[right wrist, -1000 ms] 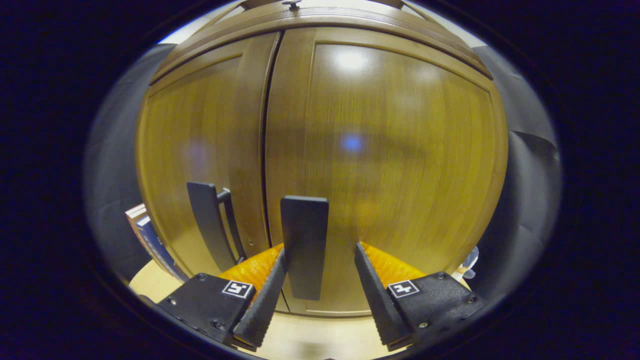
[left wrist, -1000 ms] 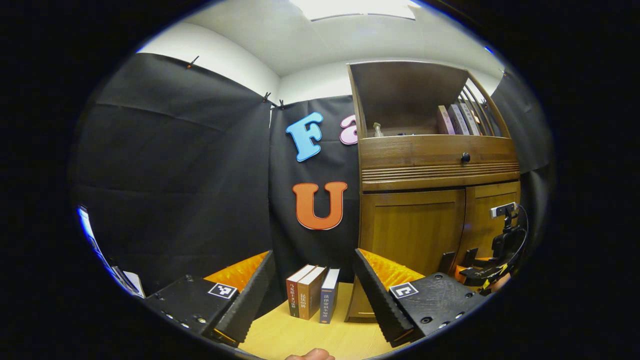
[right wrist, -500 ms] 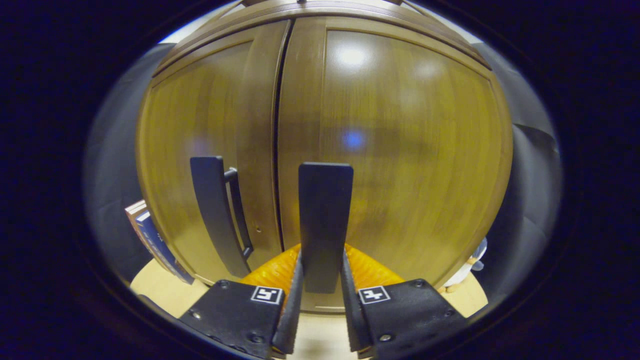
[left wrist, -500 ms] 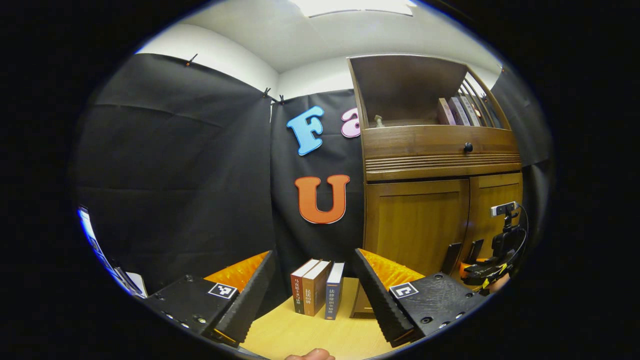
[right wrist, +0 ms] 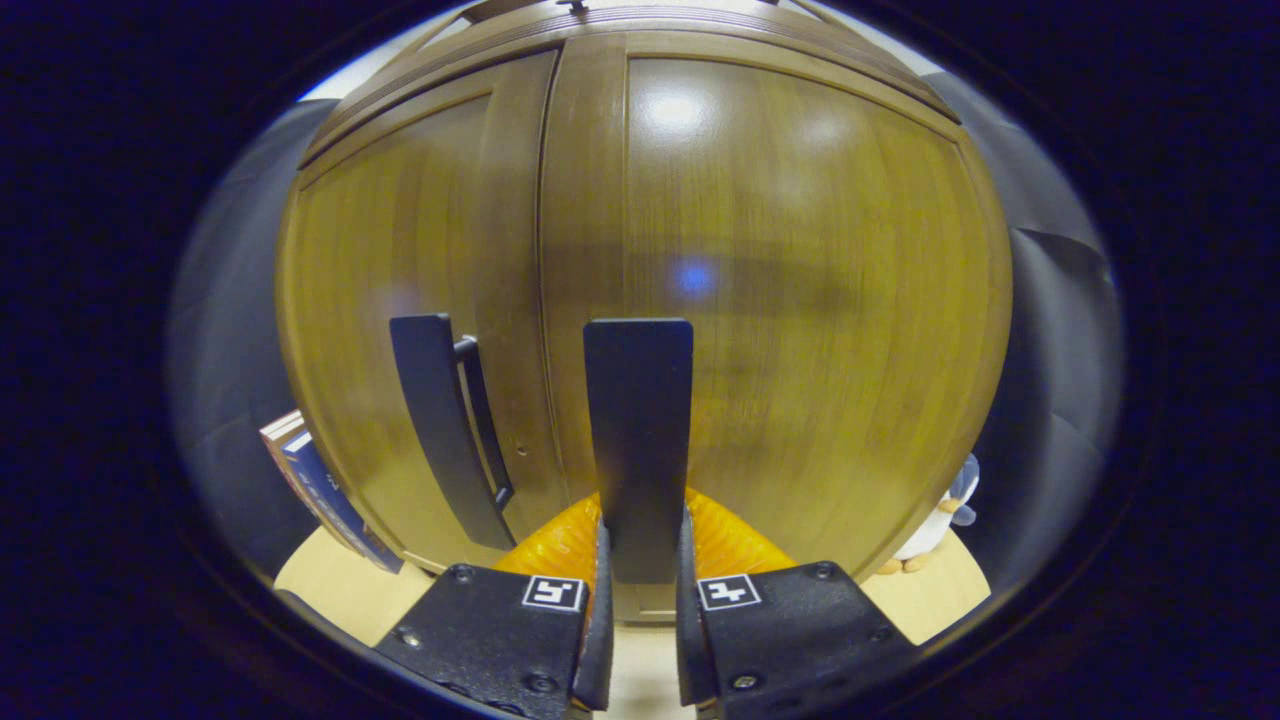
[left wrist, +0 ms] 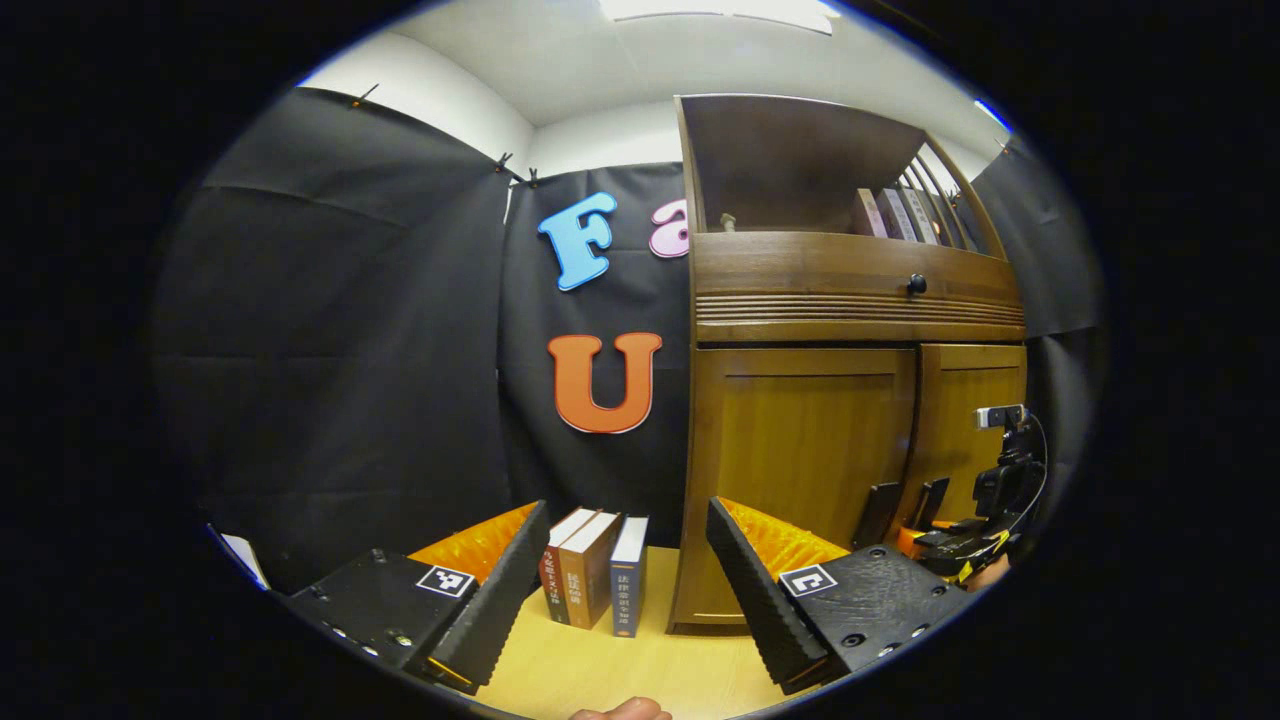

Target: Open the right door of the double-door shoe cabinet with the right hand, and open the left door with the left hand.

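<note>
The wooden shoe cabinet has two doors, both closed. In the right gripper view the right door [right wrist: 800,300] is very near, and my right gripper [right wrist: 640,560] is shut on its dark vertical handle [right wrist: 638,430], low on the bar. The left door [right wrist: 390,280] carries its own dark handle [right wrist: 440,430], which is free. In the left gripper view my left gripper [left wrist: 625,570] stands open and empty above the tabletop, well short of the left door [left wrist: 800,460]. Farther off, the right gripper [left wrist: 955,540] shows at the right door handle [left wrist: 932,500].
Three upright books [left wrist: 590,580] stand on the wooden tabletop [left wrist: 600,670] left of the cabinet. Above the doors are a drawer with a knob [left wrist: 916,284] and an open shelf with books [left wrist: 900,212]. A small stuffed toy [right wrist: 935,535] sits by the cabinet's right corner.
My right gripper moved in around the right door handle and shut on it. The left gripper stayed open and shifted a little, so the cabinet sits further left in its view.
</note>
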Available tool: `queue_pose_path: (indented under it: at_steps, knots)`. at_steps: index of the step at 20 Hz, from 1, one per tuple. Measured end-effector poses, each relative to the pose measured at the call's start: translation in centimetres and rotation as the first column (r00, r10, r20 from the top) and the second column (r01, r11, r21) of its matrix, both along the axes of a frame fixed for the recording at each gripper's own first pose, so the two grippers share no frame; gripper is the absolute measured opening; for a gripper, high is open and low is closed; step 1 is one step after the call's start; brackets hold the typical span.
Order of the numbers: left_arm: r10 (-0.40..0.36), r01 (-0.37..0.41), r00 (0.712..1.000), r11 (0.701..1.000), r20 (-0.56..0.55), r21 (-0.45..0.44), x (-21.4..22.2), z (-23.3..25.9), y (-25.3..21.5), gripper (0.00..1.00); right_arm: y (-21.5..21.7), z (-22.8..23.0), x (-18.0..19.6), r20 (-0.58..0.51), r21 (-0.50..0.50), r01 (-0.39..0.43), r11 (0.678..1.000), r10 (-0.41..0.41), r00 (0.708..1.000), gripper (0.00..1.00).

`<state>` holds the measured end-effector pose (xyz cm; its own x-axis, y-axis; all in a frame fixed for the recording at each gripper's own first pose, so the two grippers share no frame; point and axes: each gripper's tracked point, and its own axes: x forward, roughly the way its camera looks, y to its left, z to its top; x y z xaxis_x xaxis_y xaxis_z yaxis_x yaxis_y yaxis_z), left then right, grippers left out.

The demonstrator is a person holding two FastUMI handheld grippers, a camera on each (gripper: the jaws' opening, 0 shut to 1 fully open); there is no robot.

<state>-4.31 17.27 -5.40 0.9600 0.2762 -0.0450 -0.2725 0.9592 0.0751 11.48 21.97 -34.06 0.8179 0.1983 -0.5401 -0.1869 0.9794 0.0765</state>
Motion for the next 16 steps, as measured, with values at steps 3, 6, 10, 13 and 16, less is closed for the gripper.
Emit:
queue_pose_path:
  at_steps: [3, 6, 10, 13, 16]
  knots:
    - [-0.053, 0.053, 0.999, 0.999, -0.005, -0.010, 1.3, -0.5, -1.9, 0.95, -1.1, 0.8, -1.8, 0.003, 0.002, -0.010, 1.000, 0.010, 1.000, 0.28]
    - [-0.102, 0.102, 0.995, 0.995, -0.017, -0.012, 2.5, -0.8, -4.1, 0.95, -1.2, 0.6, -2.8, 0.005, 0.012, -0.021, 1.000, 0.021, 1.000, 0.28]
    - [-0.157, 0.157, 0.987, 0.988, -0.029, -0.007, 3.7, -1.2, -6.8, 0.95, -2.6, 1.3, -4.8, 0.008, 0.030, -0.031, 0.999, 0.031, 1.000, 0.28]
    - [-0.192, 0.192, 0.981, 0.981, -0.039, -0.003, 4.4, -1.5, -8.6, 0.95, -3.2, 1.7, -6.2, 0.014, 0.038, -0.045, 0.998, 0.045, 0.999, 0.28]
    - [-0.213, 0.213, 0.976, 0.977, -0.048, -0.009, 5.2, -2.2, -10.1, 0.95, -4.3, 2.2, -7.7, 0.022, 0.044, -0.061, 0.997, 0.060, 0.998, 0.28]
